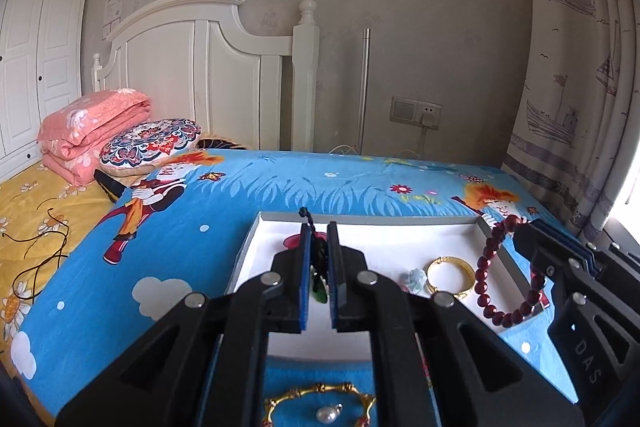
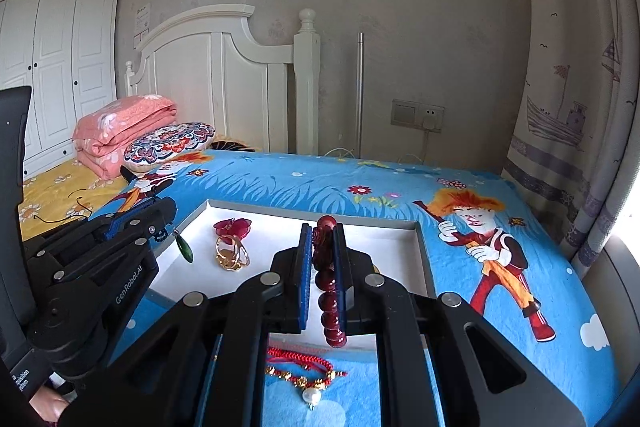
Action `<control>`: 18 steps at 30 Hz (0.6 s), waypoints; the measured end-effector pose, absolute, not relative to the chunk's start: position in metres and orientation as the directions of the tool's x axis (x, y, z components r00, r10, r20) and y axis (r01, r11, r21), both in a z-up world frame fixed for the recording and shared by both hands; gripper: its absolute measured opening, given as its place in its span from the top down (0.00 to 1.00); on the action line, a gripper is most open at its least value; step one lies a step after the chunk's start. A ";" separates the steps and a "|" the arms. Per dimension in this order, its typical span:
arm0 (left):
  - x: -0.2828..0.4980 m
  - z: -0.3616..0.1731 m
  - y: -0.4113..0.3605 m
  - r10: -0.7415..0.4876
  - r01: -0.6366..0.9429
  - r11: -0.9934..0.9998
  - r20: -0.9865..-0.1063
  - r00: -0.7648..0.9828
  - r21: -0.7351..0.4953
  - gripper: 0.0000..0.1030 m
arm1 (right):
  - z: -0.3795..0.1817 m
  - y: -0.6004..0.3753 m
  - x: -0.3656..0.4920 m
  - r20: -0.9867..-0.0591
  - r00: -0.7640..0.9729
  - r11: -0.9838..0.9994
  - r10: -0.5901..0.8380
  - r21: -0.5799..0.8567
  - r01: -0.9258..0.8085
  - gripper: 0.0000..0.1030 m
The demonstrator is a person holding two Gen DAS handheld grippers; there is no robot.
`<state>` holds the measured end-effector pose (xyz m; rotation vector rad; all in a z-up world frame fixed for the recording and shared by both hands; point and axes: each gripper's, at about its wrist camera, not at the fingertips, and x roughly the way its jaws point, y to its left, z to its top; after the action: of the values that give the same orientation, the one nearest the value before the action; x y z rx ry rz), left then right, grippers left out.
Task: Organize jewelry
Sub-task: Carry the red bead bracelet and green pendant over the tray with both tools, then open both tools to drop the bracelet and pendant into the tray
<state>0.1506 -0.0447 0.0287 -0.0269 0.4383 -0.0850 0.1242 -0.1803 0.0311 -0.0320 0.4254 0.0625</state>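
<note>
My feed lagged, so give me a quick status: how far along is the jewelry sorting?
Partly done. Already in the white tray: a gold bangle, a gold ring and a red flower piece. In hand: the left gripper holds a green pendant above the tray, and the right gripper holds a dark red bead bracelet. Left on the bedspread: a pearl pendant, a red cord bracelet and a gold bamboo bangle.

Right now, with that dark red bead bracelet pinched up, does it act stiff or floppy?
Probably floppy: the bead bracelet droops in a loop from the right gripper. Its round, glossy beads look slippery and might roll once released into the tray.
</note>
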 end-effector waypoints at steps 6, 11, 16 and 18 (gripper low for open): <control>0.190 0.029 -0.054 -0.052 0.040 0.999 -0.453 0.890 -0.035 0.93 | 0.030 -0.183 0.165 -0.450 0.892 0.999 0.027 -0.028 -0.044 0.90; 0.214 0.013 -0.049 -0.014 -0.009 0.999 -0.511 0.859 -0.042 0.79 | 0.012 -0.187 0.191 -0.512 0.859 1.000 0.012 -0.019 -0.025 0.89; 0.219 -0.002 -0.040 0.005 -0.041 0.998 -0.548 0.837 -0.055 0.51 | 0.005 -0.187 0.192 -0.532 0.845 0.999 0.049 0.014 -0.048 0.61; 0.216 -0.002 -0.037 0.003 -0.038 0.998 -0.548 0.837 -0.052 0.48 | 0.010 -0.188 0.185 -0.513 0.857 0.998 0.054 0.017 -0.052 0.54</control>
<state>0.2162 -0.0375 -0.0020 -0.0620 0.5794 0.0218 0.1850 -0.1875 0.0104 0.0026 0.5390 0.0558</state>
